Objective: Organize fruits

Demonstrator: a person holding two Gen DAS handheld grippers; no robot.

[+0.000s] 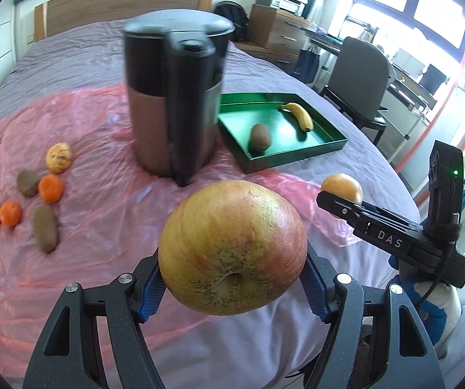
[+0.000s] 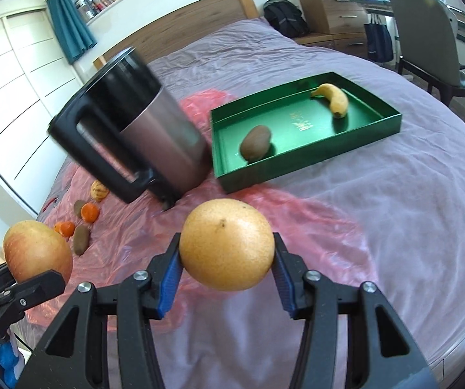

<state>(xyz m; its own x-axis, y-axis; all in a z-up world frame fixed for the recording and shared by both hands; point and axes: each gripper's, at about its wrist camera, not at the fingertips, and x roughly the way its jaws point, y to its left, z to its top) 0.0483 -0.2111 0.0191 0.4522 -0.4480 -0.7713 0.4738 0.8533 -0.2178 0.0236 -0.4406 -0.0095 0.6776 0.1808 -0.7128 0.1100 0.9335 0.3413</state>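
apple: held in my left gripper (image 1: 232,287), blue fingers (image 1: 149,295) pressed on both flanks, stem pit facing the camera. The apple (image 1: 232,246) is carried in the air above the pink plastic sheet (image 1: 102,214), short of the tray.
apple, look: yellow-green ground streaked red, rough brown russet round the stem pit, speckled. Big, round, firm by the look; fills the span of the fingers.
orange: clamped in my right gripper (image 2: 227,287), fingers (image 2: 170,275) on either side. The orange (image 2: 227,246) is pale yellow-orange, finely pitted skin, one small dark spot near the top. Also airborne over the sheet.
tray: green, shallow, low walls (image 2: 310,162), on the bed beyond and right of the kettle. Already holds a kiwi (image 2: 255,142) near the front corner and a banana (image 2: 331,97) at the far end; bare floor between them.
step in hand (my judgement): carry both fruits to the tray. Clear the front wall before lowering, aim for the bare middle, set down before releasing so neither rolls into the kiwi.
hazard: kettle (image 1: 175,97) stands just left of the tray, close to my left-hand path; swing wide of it. Keep the two grippers apart on approach.
left over: kiwis, small oranges and a pale fruit (image 1: 58,157) lie scattered at the far left of the sheet.
bed: purple cover (image 2: 394,210), soft and creased; tray may tilt under a push.
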